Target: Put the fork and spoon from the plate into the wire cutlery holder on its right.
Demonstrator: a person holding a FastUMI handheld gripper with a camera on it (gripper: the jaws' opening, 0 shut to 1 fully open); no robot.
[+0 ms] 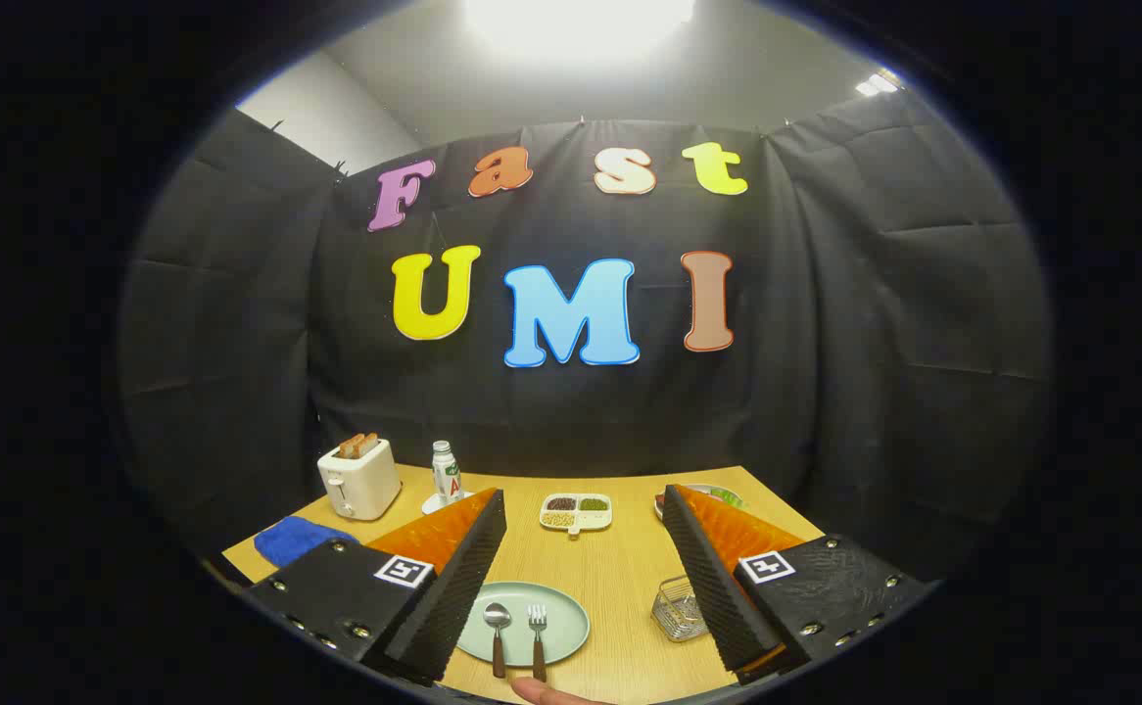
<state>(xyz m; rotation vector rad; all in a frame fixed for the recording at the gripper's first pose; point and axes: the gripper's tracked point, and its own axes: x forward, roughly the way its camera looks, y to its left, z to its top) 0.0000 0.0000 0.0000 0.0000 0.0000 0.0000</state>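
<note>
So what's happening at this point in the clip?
A person holds the gripper above a wooden table, its fingers wide open and holding nothing. Between the fingers lies a pale green plate with a spoon and a fork side by side on it, both untouched. The wire cutlery holder stands to the plate's right, partly behind the right finger. Nothing has been picked up yet.

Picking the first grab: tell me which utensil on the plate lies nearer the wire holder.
The fork: it lies right of the spoon on the plate, on the wire holder's side. The open tongs hold nothing.
</note>
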